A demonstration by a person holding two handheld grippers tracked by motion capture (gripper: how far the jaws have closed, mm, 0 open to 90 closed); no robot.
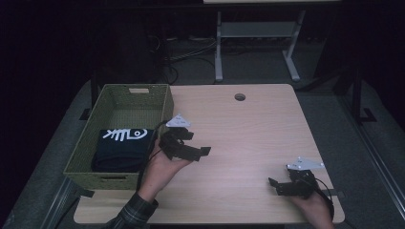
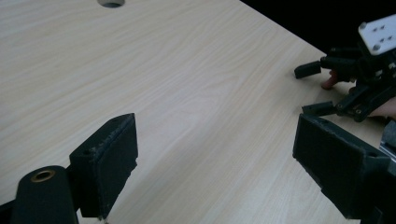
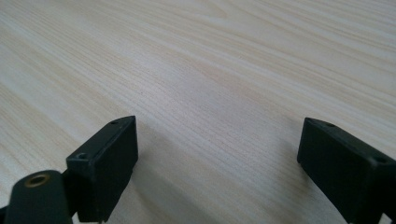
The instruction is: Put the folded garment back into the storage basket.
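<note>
The high view was dim, its far part and both sides sinking into near black, with only the pale table (image 1: 248, 124) catching light. The green basket (image 1: 157, 102) looked murky and the hands were slightly soft. The two gripper views were brighter and evenly lit, the wood grain sharp farther off, while the near black jaws were blurred and cast soft shadows.

Pale wood-grain worktop (image 1: 248, 133) carried a round cable hole (image 1: 239, 97) near its far edge (same hole seen in left gripper view). Beyond the worktop stood a white-legged table frame (image 1: 258, 38) on grey floor (image 1: 334, 119), with dark cables (image 1: 176, 57) beside it.
</note>
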